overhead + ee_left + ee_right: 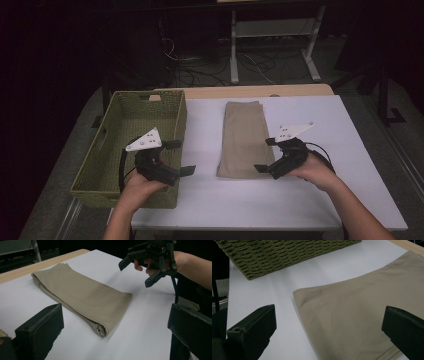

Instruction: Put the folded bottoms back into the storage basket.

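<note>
Khaki cotton, a long folded pair of trousers (243, 140), is lying flat mid-table on the white tabletop (320, 200), just right of the green woven rectangular basket (95, 175). The right gripper (266, 155) is hovering at its near right corner, jaws gaping wide and holding nothing. The left gripper (181, 157) is waiting beside the basket wall, equally wide and empty. This looks like the approach; next, probably pinching the near hem.

white table (305, 200), folded beige cloth (244, 140), green woven basket (178, 120)
</note>
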Motion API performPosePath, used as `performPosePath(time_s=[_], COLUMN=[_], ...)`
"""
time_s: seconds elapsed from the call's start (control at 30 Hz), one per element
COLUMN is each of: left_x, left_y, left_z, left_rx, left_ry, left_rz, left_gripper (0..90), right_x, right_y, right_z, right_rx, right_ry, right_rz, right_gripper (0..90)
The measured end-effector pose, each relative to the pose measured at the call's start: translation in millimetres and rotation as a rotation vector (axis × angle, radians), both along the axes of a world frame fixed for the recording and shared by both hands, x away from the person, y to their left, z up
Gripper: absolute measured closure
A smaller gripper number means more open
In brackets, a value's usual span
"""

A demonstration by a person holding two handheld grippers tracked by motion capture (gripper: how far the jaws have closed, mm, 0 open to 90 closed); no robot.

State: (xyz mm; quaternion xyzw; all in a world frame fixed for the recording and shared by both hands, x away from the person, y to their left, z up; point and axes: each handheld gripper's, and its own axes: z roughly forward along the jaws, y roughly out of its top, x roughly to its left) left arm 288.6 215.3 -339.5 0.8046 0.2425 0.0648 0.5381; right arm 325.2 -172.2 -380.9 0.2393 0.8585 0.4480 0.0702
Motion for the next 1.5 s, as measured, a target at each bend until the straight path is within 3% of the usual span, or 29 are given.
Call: performPosePath(time_s=[0.33, 0.53, 0.73, 1.07, 1.5], left_x=[0.0, -0.3, -0.5, -0.4, -0.3], left_y=[0.0, 0.2, 0.1, 0.4, 0.6], left_z=[0.0, 0.0, 0.0, -0.1, -0.1], left_rx=[-0.002, -0.003, -0.002, -0.006, -0.008], left_ry=[0.001, -0.001, -0.002, 0.001, 0.002], left_rz=[0.000, 0.001, 0.002, 0.003, 0.002], left_gripper=[0.5, 0.4, 0.5, 0.5, 0.5], right_x=[6.2, 8.0, 8.8, 7.3, 6.5], right_y=[11.6, 13.7, 14.6, 19.9, 30.2], right_z=[-6.1, -9.8, -15.6, -26.2, -38.7], right_rx=[-0.012, -0.012, -0.022, -0.046, -0.090], right_ry=[0.013, 0.017, 0.035, 0.045, 0.060], right_rz=[0.027, 0.048, 0.057, 0.087, 0.122], right_gripper=[0.1, 13.4, 18.6, 36.9, 49.0])
